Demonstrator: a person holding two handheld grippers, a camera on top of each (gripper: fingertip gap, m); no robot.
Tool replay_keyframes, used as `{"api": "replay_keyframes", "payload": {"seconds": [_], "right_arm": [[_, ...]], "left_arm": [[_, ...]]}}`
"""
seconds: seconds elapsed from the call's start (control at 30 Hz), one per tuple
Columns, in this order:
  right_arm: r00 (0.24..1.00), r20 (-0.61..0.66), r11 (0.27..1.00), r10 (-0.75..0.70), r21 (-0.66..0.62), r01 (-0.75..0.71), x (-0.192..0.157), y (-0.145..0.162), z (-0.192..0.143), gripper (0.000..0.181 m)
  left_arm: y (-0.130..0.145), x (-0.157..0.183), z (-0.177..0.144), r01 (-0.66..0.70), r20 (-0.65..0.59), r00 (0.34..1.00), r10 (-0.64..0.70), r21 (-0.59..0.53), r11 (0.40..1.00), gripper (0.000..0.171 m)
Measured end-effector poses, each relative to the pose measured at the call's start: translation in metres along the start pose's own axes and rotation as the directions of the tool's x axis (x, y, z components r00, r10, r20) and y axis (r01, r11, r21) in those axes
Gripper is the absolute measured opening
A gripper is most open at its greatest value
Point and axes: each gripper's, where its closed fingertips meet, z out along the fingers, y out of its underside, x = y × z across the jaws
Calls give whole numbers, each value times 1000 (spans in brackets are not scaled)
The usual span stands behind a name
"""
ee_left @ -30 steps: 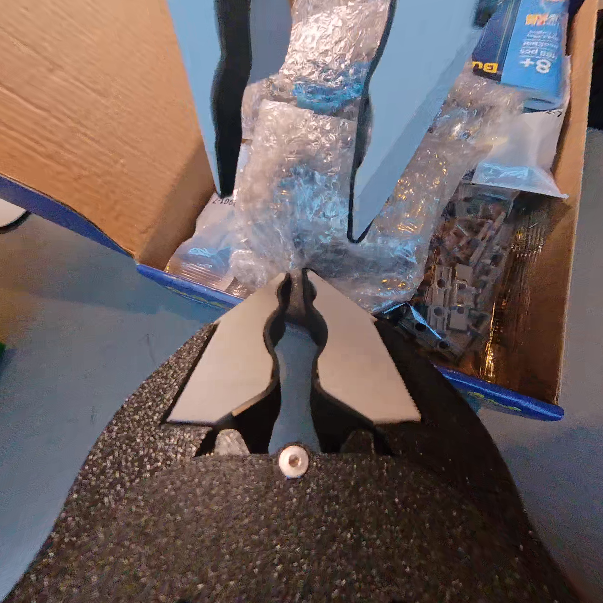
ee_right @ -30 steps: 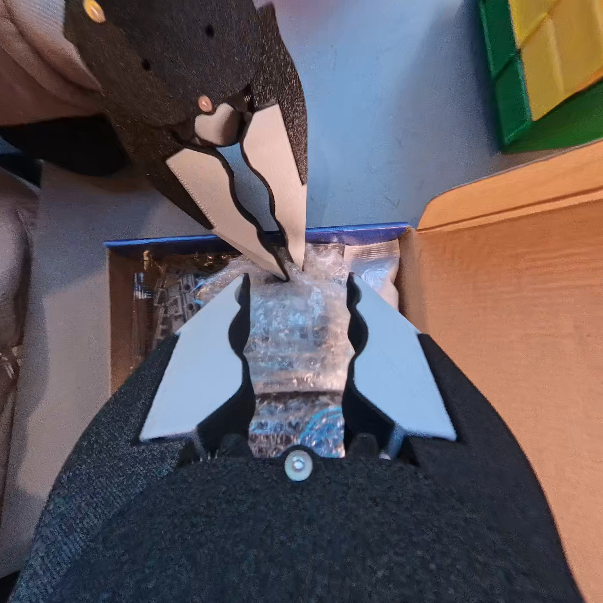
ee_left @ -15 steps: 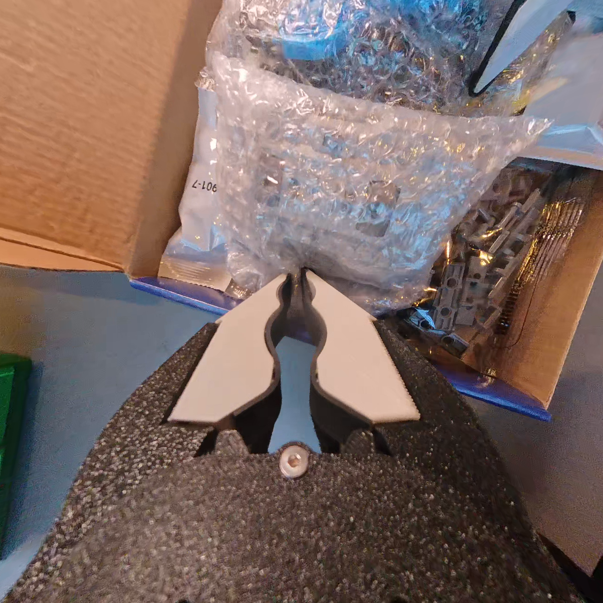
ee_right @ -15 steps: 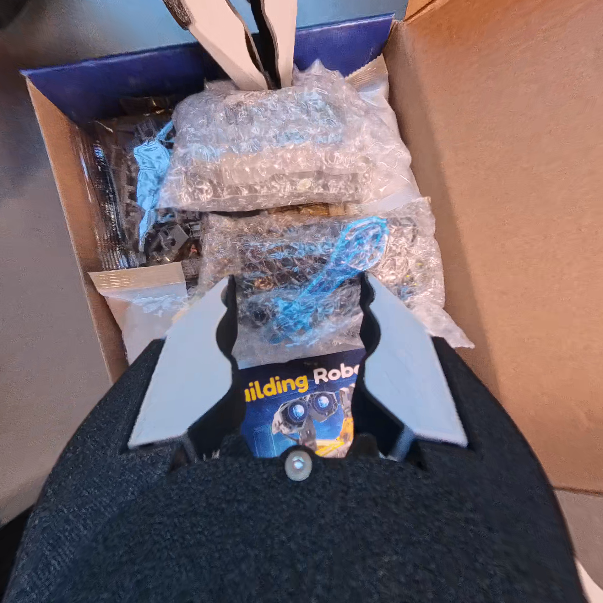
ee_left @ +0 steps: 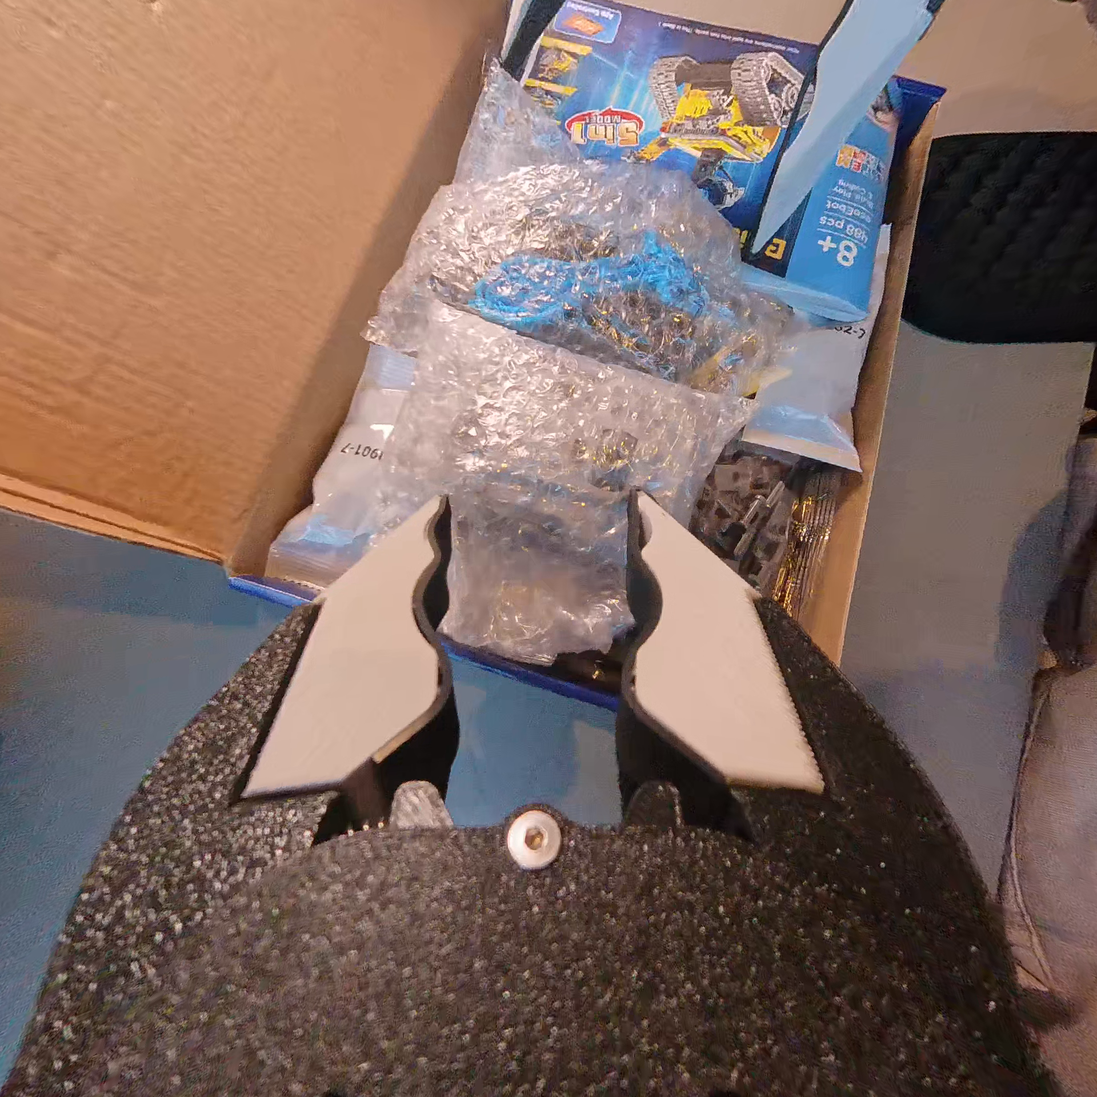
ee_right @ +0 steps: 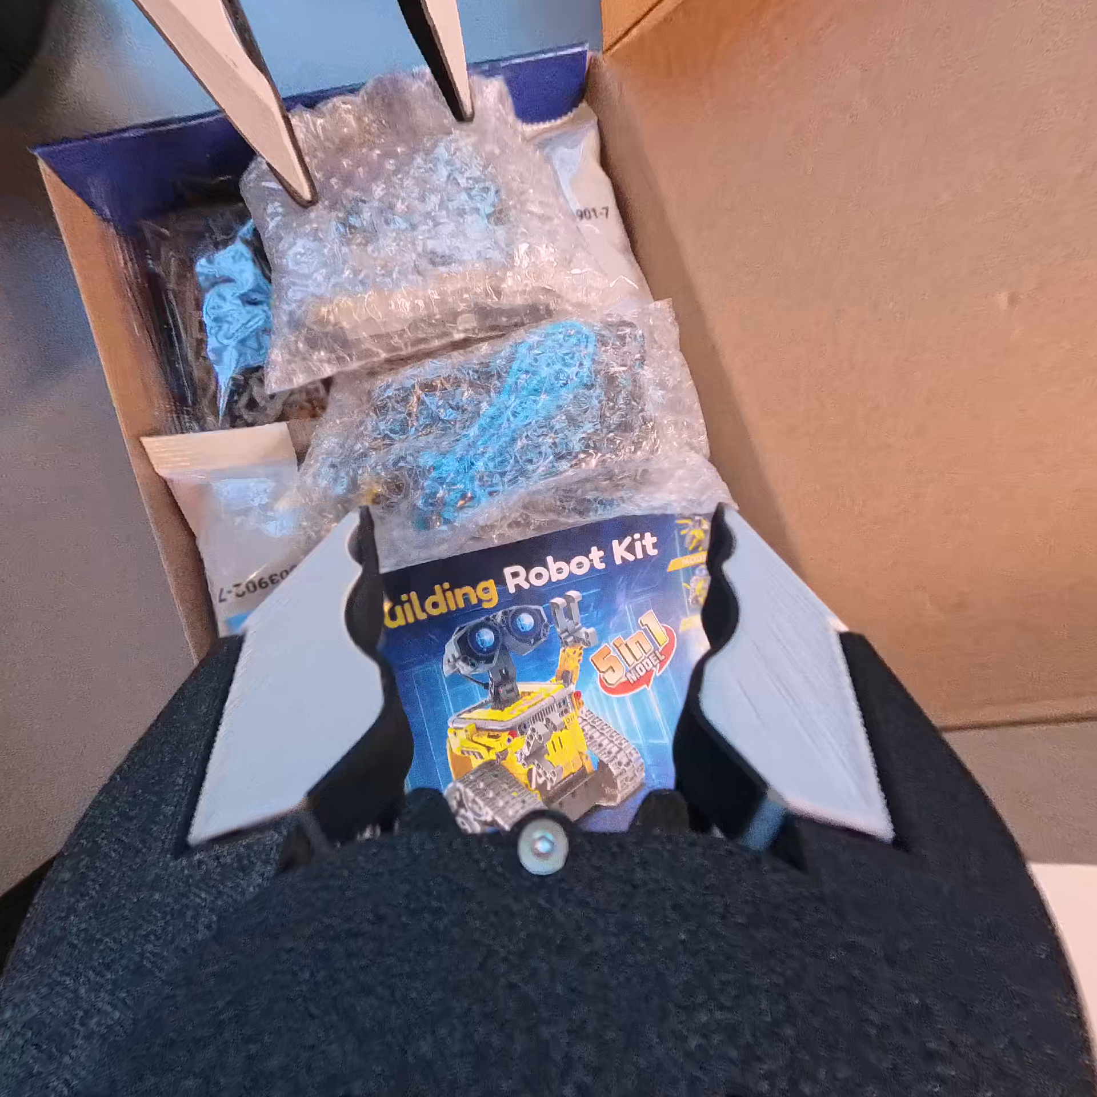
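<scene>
The left gripper (ee_left: 537,504) stood spread wide, holding nothing, its pale fingers flanking the near end of a bubble-wrap packet (ee_left: 552,439) at the edge of an open cardboard box (ee_left: 855,570). The right gripper (ee_right: 540,516) was likewise splayed and empty, poised above a glossy blue booklet (ee_right: 534,671) picturing a yellow tracked robot. Between the two lay a second bubble-wrap bundle (ee_right: 504,427) showing bright blue parts through its crinkled film. The left wrist view alone showed a clear bag of grey pieces (ee_left: 754,522) against the box's right wall and a blue-grey tabletop (ee_left: 119,653). The right wrist view caught the left gripper's tapered fingers (ee_right: 255,101) over the far packet, plus a flat white sachet (ee_right: 237,504) beside the booklet. The box's raised flap (ee_right: 890,356) was plain brown corrugated board.
</scene>
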Motion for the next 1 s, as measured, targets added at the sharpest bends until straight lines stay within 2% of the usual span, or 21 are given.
{"api": "replay_keyframes", "payload": {"seconds": [0.13, 0.23, 0.4, 0.47, 0.53, 0.57, 0.63, 0.67, 0.7, 0.77, 0.8, 0.83, 0.9, 0.93, 0.97, 1.0], "right_arm": [[995, 93, 994, -41, -98, 50, -10, 19, 22, 111], [985, 167, 992, -38, -115, 57, -19, 25, 39, 105], [983, 184, 997, -11, -78, 25, -17, 23, 32, 106], [989, 149, 999, 10, -33, -5, -10, 22, 13, 108], [995, 93, 995, 48, 81, -56, 0, 15, -16, 107], [996, 40, 985, 77, 153, -82, 10, 11, -33, 104], [973, -141, 942, 184, 307, -133, 49, 12, -68, 91], [933, -236, 906, 272, 388, -167, 75, 17, -86, 83], [885, -288, 860, 365, 469, -202, 98, 22, -102, 73], [812, -279, 755, 513, 597, -272, 131, 30, -116, 60], [788, -272, 731, 552, 613, -299, 144, 34, -114, 57], [777, -288, 737, 560, 601, -309, 155, 36, -107, 54], [775, -333, 781, 538, 543, -308, 170, 35, -90, 44], [784, -326, 791, 529, 525, -315, 173, 30, -83, 34], [786, -324, 798, 526, 508, -325, 176, 26, -79, 16], [779, -350, 813, 521, 481, -328, 179, 26, -77, 7]], "left_arm": [[4, 2, 2, -2, -9, 1000, 2, -29, 1000, 59], [6, 3, 5, 37, -56, 998, -38, -18, 999, 58], [4, 1, 2, 74, -107, 992, -69, 40, 996, 60], [-5, -3, -10, 103, -110, 990, -89, 129, 986, 63], [-18, -16, -30, 167, -97, 985, -146, 276, 946, 58], [-22, -31, -42, 190, -46, 982, -186, 354, 916, 56], [-19, -71, -63, 214, 101, 951, -293, 470, 856, 55], [-16, -89, -69, 235, 143, 926, -349, 507, 830, 56], [-15, -101, -71, 258, 155, 906, -393, 534, 805, 57], [-18, -119, -65, 291, 166, 881, -443, 549, 784, 58], [-22, -126, -59, 295, 178, 877, -447, 536, 791, 59], [-26, -134, -53, 292, 196, 874, -445, 520, 803, 60], [-33, -148, -41, 300, 224, 865, -448, 486, 821, 54], [-37, -149, -36, 309, 216, 868, -448, 472, 826, 44], [-40, -150, -33, 308, 216, 871, -442, 462, 832, 28], [-41, -152, -32, 294, 247, 867, -433, 448, 844, 27]]}}
